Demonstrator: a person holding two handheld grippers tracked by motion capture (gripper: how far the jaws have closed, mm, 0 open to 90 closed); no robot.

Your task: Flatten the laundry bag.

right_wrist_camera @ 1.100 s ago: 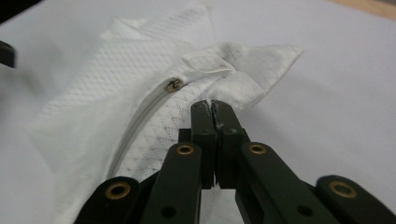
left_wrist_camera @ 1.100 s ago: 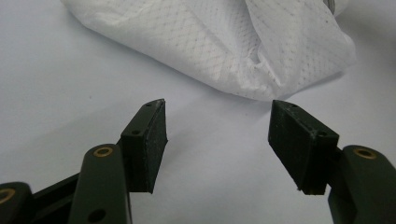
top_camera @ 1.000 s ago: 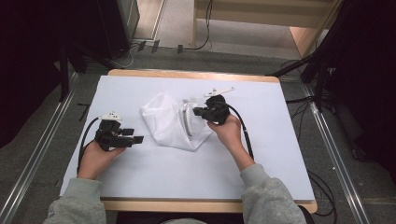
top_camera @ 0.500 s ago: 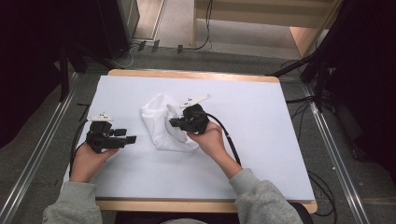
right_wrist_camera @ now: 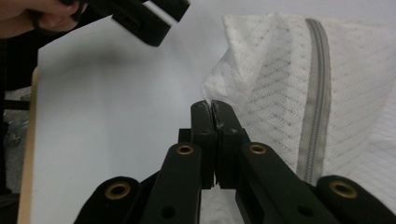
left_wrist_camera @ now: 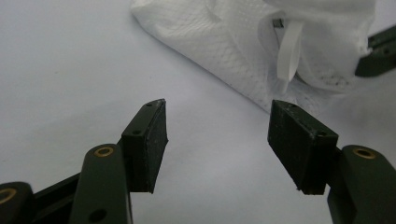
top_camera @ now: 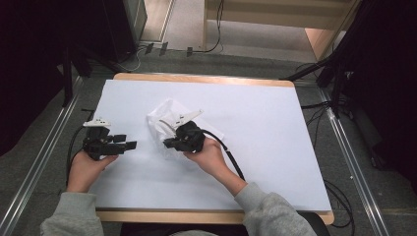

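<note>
- White table [top_camera: 275,147] carries a mesh bag [top_camera: 164,120] left of centre.
- Right gripper [right_wrist_camera: 211,106] pinches the bag's corner, jaws closed on the fabric.
- Left gripper [left_wrist_camera: 217,135] stands wide apart, empty, near the bag's edge, not touching.

- Left gripper [top_camera: 129,145] sits at the left of the high view, level, pointing to the right of the frame; its jaws stand wide apart with nothing between them.
- Left hand [top_camera: 84,167] grasps it from below, forearm rising from the lower left corner in a grey sleeve.
- Right gripper [top_camera: 168,143] lies at mid-frame, pointing left; its jaws are pressed together, pinching a fold of the mesh bag [right_wrist_camera: 261,88].
- Right hand [top_camera: 209,156] holds it, forearm running to the lower right.
</note>
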